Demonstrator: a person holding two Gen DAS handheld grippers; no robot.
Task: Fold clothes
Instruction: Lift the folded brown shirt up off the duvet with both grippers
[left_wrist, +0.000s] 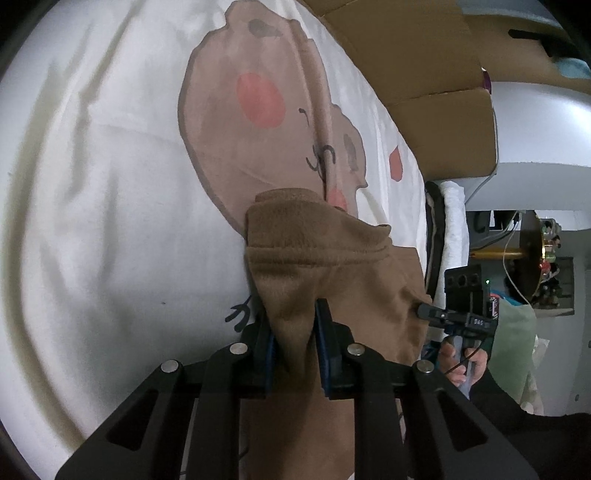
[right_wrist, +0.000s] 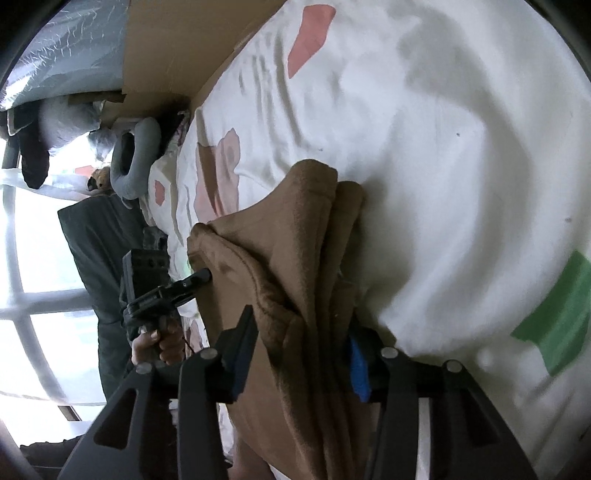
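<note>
Brown fleece garment (left_wrist: 325, 258) is soft, limp: left tongs (left_wrist: 293, 332) pinch its edge; right tongs (right_wrist: 299, 354) straddle bunched folds, released.

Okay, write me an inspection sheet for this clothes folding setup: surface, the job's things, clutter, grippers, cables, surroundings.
Surface: white bedsheet with cartoon bear print, wrinkled.
Job's things: brown fleece garment, bunched and folded over, lifted at one end.
Clutter: nothing seen on the sheet.
Grippers: left gripper shut on the fleece; right gripper has fleece between its jaws, which stand apart.
Cables: white cable hanging beside the bed.
Surroundings: cardboard box at the bed's edge; window; grey neck pillow.
</note>
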